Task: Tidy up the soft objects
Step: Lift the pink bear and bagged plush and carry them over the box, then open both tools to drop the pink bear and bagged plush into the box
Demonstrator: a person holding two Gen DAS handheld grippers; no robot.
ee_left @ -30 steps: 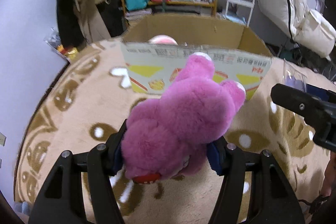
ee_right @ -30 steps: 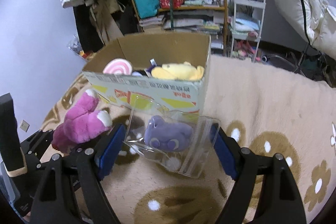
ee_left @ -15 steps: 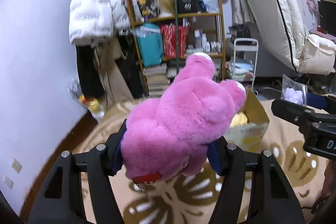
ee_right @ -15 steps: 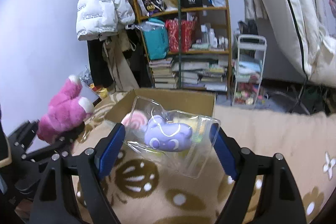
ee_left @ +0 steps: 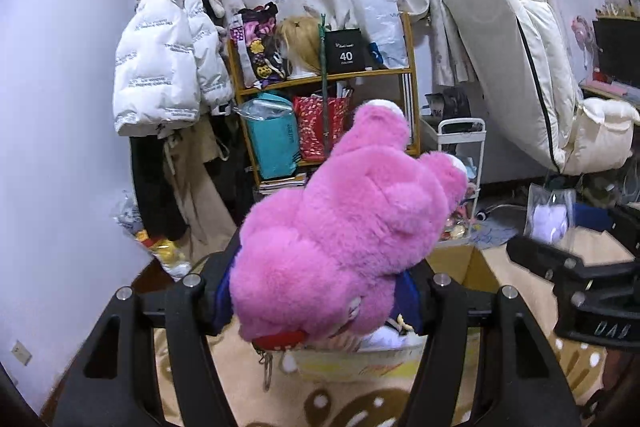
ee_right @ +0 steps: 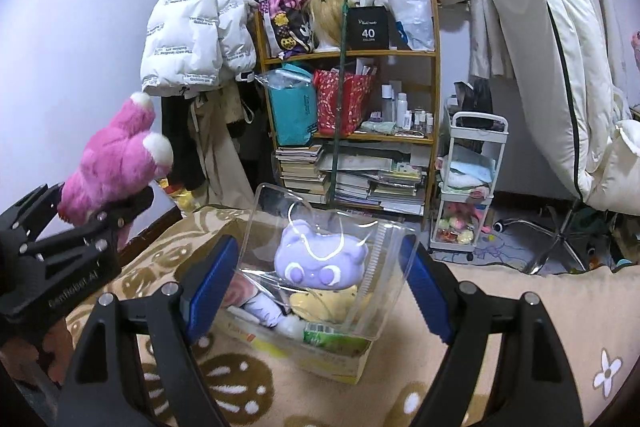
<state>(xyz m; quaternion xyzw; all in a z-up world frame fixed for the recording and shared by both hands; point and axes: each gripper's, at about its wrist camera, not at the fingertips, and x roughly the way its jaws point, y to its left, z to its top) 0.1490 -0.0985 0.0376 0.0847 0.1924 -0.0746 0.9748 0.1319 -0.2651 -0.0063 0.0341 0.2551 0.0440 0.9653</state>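
My left gripper (ee_left: 320, 291) is shut on a fluffy pink plush bear (ee_left: 344, 227), held up in the air with its white-tipped paws pointing away. The right wrist view shows that bear (ee_right: 116, 163) at the left. My right gripper (ee_right: 318, 279) is shut on a clear plastic pouch (ee_right: 384, 291) with a purple plush (ee_right: 320, 259) inside, its blue pads pressing both sides. Under both grippers an open cardboard box (ee_right: 332, 359) stands on the rug, holding a yellow plush (ee_right: 328, 303) and other soft toys. The pouch (ee_left: 550, 215) also shows at the right of the left wrist view.
A beige flowered rug (ee_right: 520, 307) covers the floor. Behind the box stand a wooden shelf (ee_right: 352, 131) packed with books and bags, a white trolley (ee_right: 468, 195) and a hanging white jacket (ee_right: 192, 27). A mattress (ee_right: 560, 47) leans at the right.
Both grippers have risen with their toys still gripped. The views have tipped upward, so the box has dropped toward the bottom of each view and the shelf and curtain fill the background.
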